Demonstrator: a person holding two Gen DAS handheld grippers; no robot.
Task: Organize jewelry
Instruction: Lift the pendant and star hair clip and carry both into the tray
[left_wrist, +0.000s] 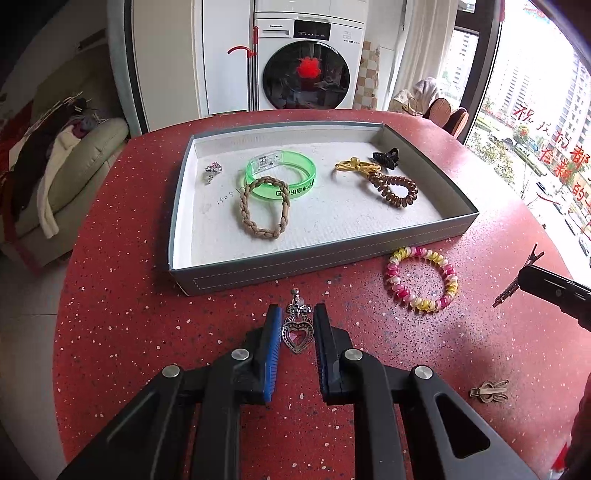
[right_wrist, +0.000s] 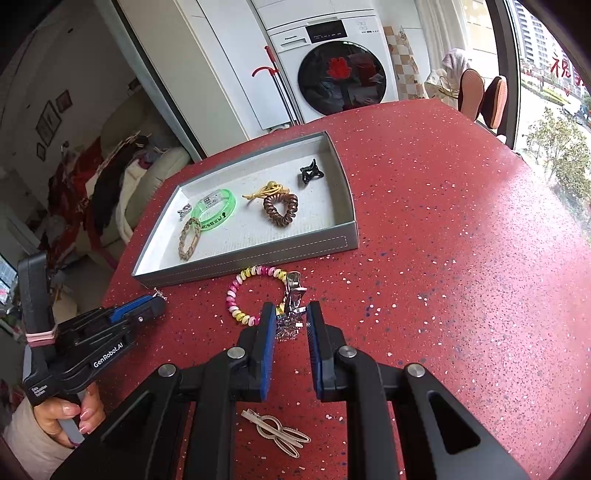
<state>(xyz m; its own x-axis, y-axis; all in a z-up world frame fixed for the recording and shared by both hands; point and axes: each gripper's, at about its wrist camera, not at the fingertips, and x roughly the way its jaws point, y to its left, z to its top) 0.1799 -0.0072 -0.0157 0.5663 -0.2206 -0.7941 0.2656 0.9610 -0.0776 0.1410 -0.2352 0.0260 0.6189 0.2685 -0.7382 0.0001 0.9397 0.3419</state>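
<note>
Left gripper (left_wrist: 297, 325) sat spread around a heart pendant (left_wrist: 297, 334) on the red table (left_wrist: 110, 295) by the tray's (left_wrist: 314, 264) front edge. Right gripper (right_wrist: 290, 319) pinched a silver hair clip (right_wrist: 291, 306) beside the coil bracelet (right_wrist: 240, 295).

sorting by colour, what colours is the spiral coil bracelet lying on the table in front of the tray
Pink, yellow and white coils on the spiral bracelet, lying on the red speckled table; clearest in the left wrist view.
</note>
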